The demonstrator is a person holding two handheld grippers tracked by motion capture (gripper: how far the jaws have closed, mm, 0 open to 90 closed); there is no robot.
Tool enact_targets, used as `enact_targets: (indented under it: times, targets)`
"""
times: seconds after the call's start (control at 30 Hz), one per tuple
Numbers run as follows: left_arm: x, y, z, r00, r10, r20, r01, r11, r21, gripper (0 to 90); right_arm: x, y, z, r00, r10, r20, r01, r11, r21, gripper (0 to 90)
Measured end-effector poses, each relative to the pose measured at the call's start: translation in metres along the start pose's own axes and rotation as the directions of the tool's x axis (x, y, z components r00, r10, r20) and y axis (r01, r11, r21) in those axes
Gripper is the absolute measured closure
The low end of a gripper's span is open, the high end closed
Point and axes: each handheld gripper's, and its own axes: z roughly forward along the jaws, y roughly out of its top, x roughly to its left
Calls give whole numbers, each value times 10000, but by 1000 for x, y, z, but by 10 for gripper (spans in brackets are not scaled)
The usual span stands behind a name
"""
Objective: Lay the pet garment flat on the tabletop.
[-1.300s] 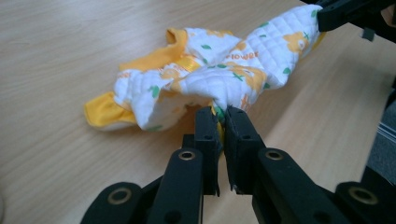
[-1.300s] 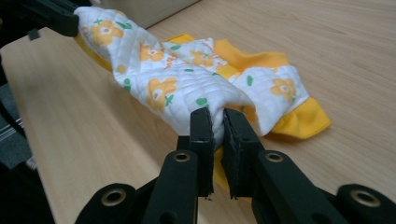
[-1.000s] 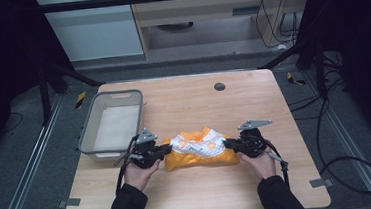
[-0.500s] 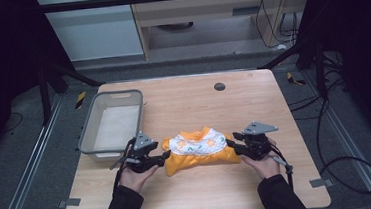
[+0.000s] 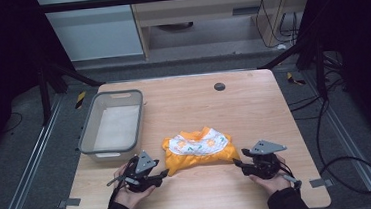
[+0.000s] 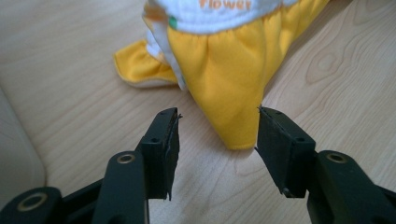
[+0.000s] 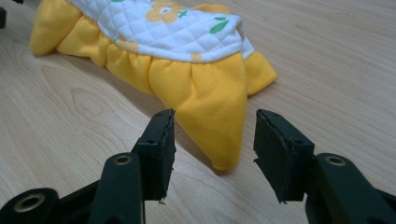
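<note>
Yellow garment (image 5: 198,151) with a white quilted panel lies flat on the wooden table (image 5: 254,109), right of the grey bin (image 5: 87,137). Left claw (image 5: 165,173) and right claw (image 5: 236,162) have just been opening; each now stands wide, a garment corner between unpressed pads.
</note>
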Motion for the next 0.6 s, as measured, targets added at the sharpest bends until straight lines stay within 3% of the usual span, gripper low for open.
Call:
enact_targets:
  times: [0.3, 0.47, 0.5, 0.53, 0.6]
  targets:
    - [-7, 2, 18, 9999, -91, 90, 88, 9995, 293, 504, -4, -4, 19, 10000, 20, 48, -23, 9979, 650, 502]
    - [-7, 3, 25, 9995, -247, 202, 237, 9986, 477, 639, -5, -3, 24, 10000, 17, 36, -20, 9958, 910, 629]
    - [-6, 3, 25, 9992, -359, 176, 350, 9982, 490, 727, -4, -2, 25, 10000, -6, 22, 4, 9939, 1105, 710]
    - [-5, 3, 24, 9988, -463, 185, 454, 9979, 457, 727, -4, -2, 25, 10000, -6, 22, 4, 9939, 1105, 710]
    - [-3, 3, 21, 9978, -632, 188, 624, 9971, 430, 803, -3, -1, 25, 9999, 81, -77, -71, 9924, 1232, 806]
